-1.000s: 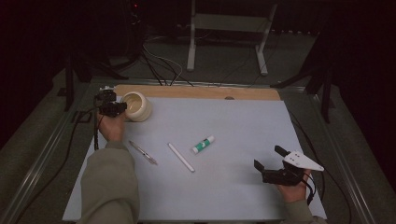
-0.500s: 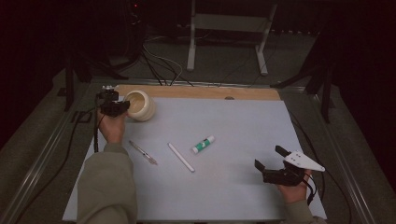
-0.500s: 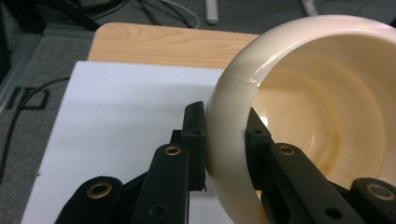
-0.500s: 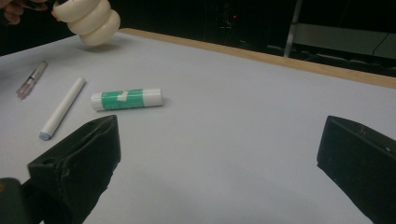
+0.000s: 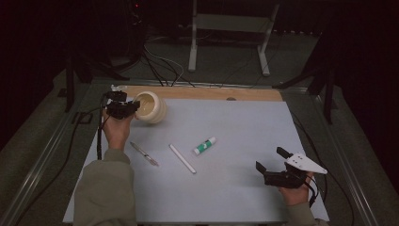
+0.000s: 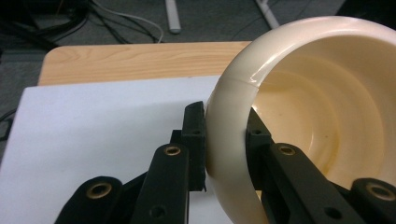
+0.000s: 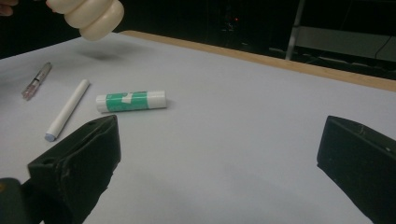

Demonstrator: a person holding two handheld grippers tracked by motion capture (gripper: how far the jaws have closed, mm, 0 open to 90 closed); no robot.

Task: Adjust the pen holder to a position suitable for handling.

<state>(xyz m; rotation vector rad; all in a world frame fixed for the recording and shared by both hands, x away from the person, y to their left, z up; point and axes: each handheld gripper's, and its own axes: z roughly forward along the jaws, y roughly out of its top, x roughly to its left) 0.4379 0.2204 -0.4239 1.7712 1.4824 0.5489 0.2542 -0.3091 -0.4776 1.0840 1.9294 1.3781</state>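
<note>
The table point(image 5: 244, 122) is seen from above, looking forward and down. The cream cup point(image 6: 299, 107) rim is framed very close in the left gripper view. The cup point(image 7: 91, 16) and glue stick point(image 7: 130, 101) are shared with the low, level right gripper view.

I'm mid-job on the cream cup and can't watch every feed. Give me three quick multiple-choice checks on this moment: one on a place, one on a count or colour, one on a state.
1. Where do the left gripper jaws sit on the cream cup?
A. One inside the rim, one outside
B. Both under the base
C. Both clear of it

2. How many loose items lie on the white sheet between the hands?
A. One
B. Three
C. Five

3. How does the right gripper stand?
A. Shut on the glue stick
B. Shut on nothing
C. Open, holding nothing

Answers: 1 A, the left gripper view shows the rim wall pinched between the jaws. 2 B, a pen, a white stick and a green-and-white glue stick. 3 C, its own view shows the jaws wide apart with bare sheet between them.
</note>
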